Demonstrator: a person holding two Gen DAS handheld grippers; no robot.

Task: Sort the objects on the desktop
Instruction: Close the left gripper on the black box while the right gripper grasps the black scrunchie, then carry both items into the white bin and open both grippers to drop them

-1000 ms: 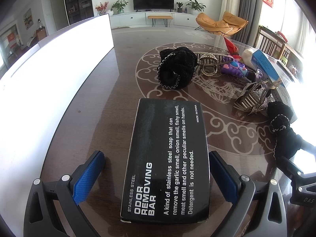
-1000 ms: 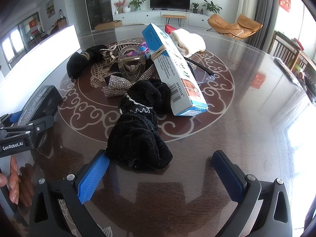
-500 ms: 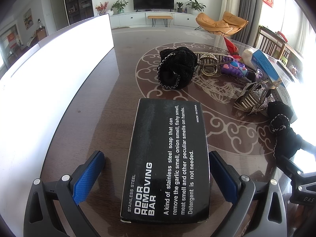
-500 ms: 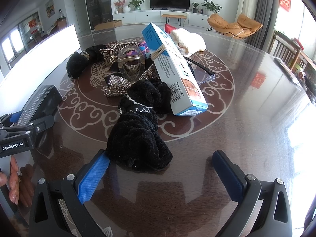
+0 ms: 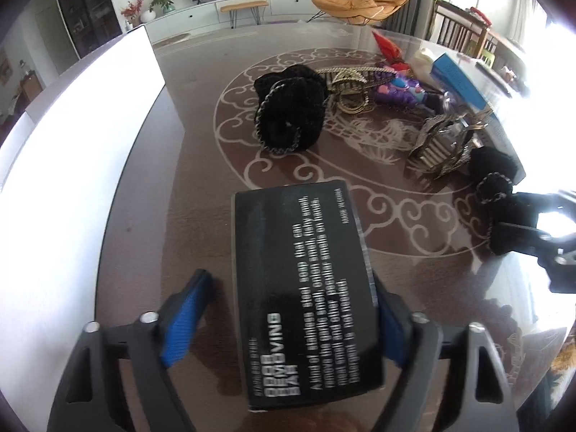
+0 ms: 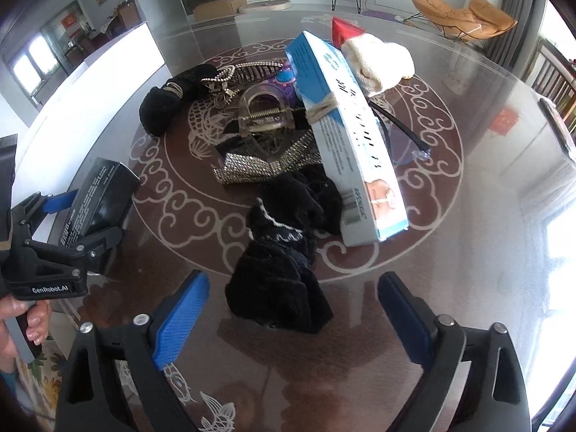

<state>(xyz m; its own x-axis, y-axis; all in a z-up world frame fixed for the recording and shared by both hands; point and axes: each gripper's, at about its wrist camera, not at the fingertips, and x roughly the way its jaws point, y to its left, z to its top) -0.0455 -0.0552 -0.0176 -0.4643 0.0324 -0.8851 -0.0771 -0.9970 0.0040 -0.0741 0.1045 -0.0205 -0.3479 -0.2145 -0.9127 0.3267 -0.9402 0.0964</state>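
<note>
Black box (image 5: 306, 288) blurred, left tool (image 5: 288, 320) closing around | right tool (image 6: 291, 309) closing, scrunchie (image 6: 277, 280) between

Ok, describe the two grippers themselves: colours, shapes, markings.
The left gripper and the right gripper match: black plastic fingers with triangular cut-outs and silver bolt heads, each tipped with a ribbed blue pad. The left one's body carries white "GenRobot.AI" lettering. No cables or sleeves are visible.
</note>
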